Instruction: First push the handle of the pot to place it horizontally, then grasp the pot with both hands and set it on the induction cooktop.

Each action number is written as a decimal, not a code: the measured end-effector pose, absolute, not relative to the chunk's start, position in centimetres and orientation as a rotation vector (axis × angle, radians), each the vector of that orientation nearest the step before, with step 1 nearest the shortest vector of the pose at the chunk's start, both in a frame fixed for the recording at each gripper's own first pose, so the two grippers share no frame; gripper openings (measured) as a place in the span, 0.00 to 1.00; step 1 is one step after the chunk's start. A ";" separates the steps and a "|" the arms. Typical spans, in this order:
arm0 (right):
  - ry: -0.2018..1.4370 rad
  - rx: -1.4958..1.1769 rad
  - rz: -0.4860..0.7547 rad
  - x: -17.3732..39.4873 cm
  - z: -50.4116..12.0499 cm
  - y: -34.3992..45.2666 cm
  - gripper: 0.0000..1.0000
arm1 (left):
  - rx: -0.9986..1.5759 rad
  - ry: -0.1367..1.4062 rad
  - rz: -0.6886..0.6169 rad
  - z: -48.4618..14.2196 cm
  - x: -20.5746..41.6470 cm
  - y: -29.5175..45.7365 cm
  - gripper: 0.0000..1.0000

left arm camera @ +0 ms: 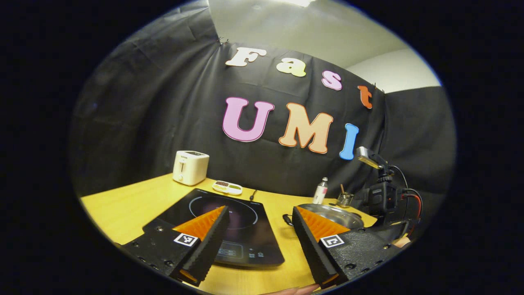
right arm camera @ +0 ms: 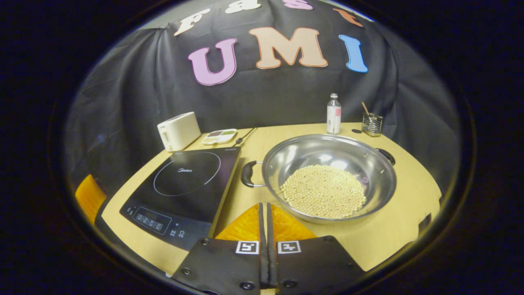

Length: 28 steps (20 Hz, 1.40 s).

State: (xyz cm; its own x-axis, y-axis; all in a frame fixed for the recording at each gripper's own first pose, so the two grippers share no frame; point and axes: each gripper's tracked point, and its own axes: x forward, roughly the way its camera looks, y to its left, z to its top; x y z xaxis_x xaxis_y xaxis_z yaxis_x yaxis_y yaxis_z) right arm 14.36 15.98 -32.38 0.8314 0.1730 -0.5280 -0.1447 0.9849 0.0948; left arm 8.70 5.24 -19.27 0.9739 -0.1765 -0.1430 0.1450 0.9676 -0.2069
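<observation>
1. A pale toaster (right arm camera: 178, 131) is set upright at the back left of the wooden table (right arm camera: 409, 192), against the black cloth wall.
2. A small divided dish (right arm camera: 219, 136) is laid just beside the toaster.
3. A clear bottle (right arm camera: 333, 114) is stood at the back of the table.
4. A wire cup (right arm camera: 372, 124) holding a stick is placed near the bottle.
</observation>
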 end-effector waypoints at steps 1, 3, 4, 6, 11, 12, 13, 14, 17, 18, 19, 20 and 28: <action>0.539 0.042 0.165 14.5 -31.4 14.4 0.03 | -0.207 0.168 -0.152 -19.2 8.6 5.0 0.93; 0.503 0.012 0.156 14.6 -30.1 11.3 0.02 | -0.213 0.156 -0.130 -18.4 8.2 4.4 0.93; 0.494 0.010 0.162 14.4 -29.5 10.2 0.08 | -0.210 0.137 -0.129 -18.0 8.0 3.7 0.93; 0.469 0.001 0.168 14.5 -28.3 7.7 0.34 | -0.202 0.144 -0.111 -18.4 8.0 2.7 0.93; 0.406 -0.139 0.088 16.4 -26.6 -0.2 0.72 | -0.208 0.215 -0.122 -20.0 9.7 -1.7 0.93; 0.388 -0.155 0.061 17.0 -26.1 -1.8 0.79 | -0.193 0.227 -0.122 -20.4 10.3 -2.5 0.93; 0.376 -0.163 0.046 17.6 -25.8 -3.0 0.79 | -0.172 0.242 -0.125 -20.9 10.9 -3.4 0.93; 0.372 -0.168 0.034 18.3 -26.0 -3.9 0.79 | -0.150 0.253 -0.132 -21.4 11.6 -4.2 0.93; 0.385 -0.187 0.008 20.9 -27.0 -6.4 0.80 | -0.100 0.231 -0.136 -21.7 13.8 -5.9 0.94; 0.386 -0.193 -0.006 21.8 -27.2 -7.2 0.80 | -0.095 0.225 -0.135 -21.9 14.8 -6.4 0.93; 0.389 -0.195 -0.018 22.5 -27.5 -8.0 0.80 | -0.089 0.232 -0.134 -22.3 15.7 -6.8 0.93; 0.392 -0.192 -0.022 23.2 -28.0 -8.5 0.80 | -0.079 0.258 -0.137 -23.3 16.6 -7.3 0.93; 0.513 -0.053 -0.013 28.1 -32.4 -10.0 0.82 | 0.003 0.406 -0.099 -29.2 21.2 -8.5 0.94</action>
State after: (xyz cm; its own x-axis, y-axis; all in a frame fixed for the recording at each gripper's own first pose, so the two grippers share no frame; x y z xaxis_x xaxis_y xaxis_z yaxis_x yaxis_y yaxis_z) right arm 28.09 -10.03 -32.43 0.8712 -0.0261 -0.4902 -0.0004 0.9985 -0.0539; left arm 21.22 -8.54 -29.19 0.9141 -0.0952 -0.3940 0.0963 0.9952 -0.0170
